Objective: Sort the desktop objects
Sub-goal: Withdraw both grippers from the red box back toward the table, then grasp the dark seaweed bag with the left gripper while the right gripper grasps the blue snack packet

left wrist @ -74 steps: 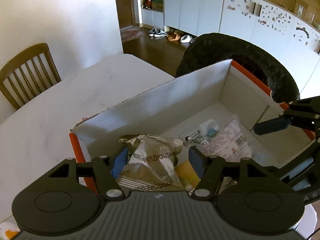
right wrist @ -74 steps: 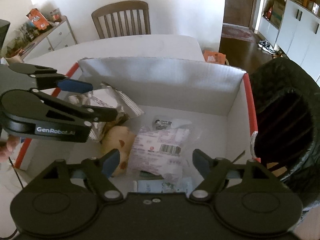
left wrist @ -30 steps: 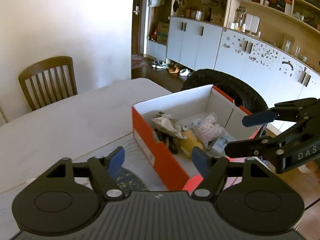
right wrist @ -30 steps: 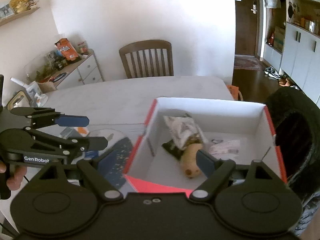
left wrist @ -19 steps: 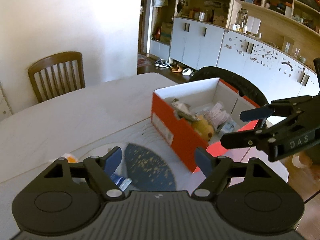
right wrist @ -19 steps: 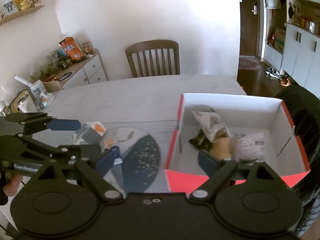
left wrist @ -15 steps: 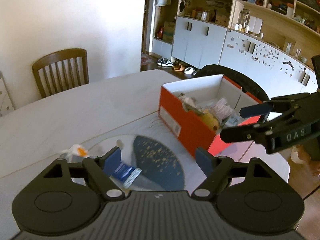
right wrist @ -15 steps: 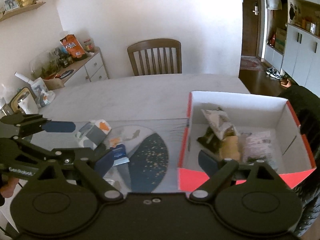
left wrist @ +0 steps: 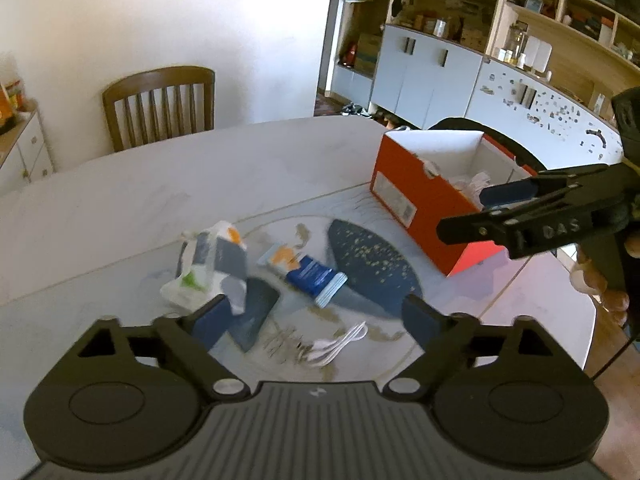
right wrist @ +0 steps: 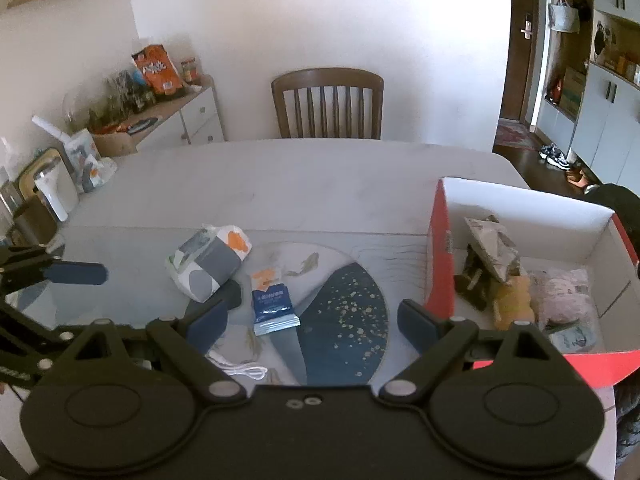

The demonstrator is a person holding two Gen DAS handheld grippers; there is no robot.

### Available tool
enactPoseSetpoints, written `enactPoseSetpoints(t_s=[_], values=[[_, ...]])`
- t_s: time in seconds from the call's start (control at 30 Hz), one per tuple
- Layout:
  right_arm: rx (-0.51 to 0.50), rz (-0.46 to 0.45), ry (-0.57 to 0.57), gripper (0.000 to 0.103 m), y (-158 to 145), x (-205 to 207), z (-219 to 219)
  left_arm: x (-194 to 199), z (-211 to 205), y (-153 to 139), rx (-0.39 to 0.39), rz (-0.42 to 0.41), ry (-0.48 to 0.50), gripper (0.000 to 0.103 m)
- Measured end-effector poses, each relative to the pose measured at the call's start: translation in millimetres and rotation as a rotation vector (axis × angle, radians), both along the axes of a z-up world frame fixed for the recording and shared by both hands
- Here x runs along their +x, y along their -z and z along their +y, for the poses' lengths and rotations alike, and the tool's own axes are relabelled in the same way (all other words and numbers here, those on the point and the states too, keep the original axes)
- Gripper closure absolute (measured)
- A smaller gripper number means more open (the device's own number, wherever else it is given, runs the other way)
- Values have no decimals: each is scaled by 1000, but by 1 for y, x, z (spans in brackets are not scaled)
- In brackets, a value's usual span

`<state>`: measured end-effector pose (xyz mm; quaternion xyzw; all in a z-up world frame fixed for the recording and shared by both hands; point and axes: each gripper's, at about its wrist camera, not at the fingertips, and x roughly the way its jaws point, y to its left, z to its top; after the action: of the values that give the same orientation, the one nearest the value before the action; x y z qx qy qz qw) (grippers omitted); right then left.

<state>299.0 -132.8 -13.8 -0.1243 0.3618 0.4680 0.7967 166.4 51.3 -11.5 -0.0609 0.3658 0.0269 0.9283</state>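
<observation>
Orange box (right wrist: pixel 439 248) sits at the desk's (right wrist: pixel 280 176) right, partly filled; a blue packet (right wrist: pixel 274 304), soft pouch (right wrist: pixel 208 262) and white cable (right wrist: pixel 240 368) lie loose. Both the left gripper (left wrist: pixel 316 314) and right gripper (right wrist: pixel 310 320) gape empty. The thin cable could slip from the fingers.

Beside one red box (right wrist: pixel 439 248): one white tissue pack (right wrist: pixel 208 265), one blue sachet (right wrist: pixel 274 305), one dark pouch (left wrist: pixel 256 312), one white cable (right wrist: pixel 240 367). Behind: one wooden chair (right wrist: pixel 327 103).

A home dining room: wooden chair (right wrist: pixel 327 104), table (right wrist: pixel 320 176), cabinets (left wrist: pixel 424 80) (shoes (right wrist: pixel 554 159) by the door).
</observation>
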Motion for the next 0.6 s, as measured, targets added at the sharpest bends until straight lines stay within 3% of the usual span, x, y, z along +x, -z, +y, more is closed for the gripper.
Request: enactPoseSetpoints(t_s=[0.6], values=[[-79,-16,-46,8,48,-10,72,-26,30,63,-1,105,-38,1]])
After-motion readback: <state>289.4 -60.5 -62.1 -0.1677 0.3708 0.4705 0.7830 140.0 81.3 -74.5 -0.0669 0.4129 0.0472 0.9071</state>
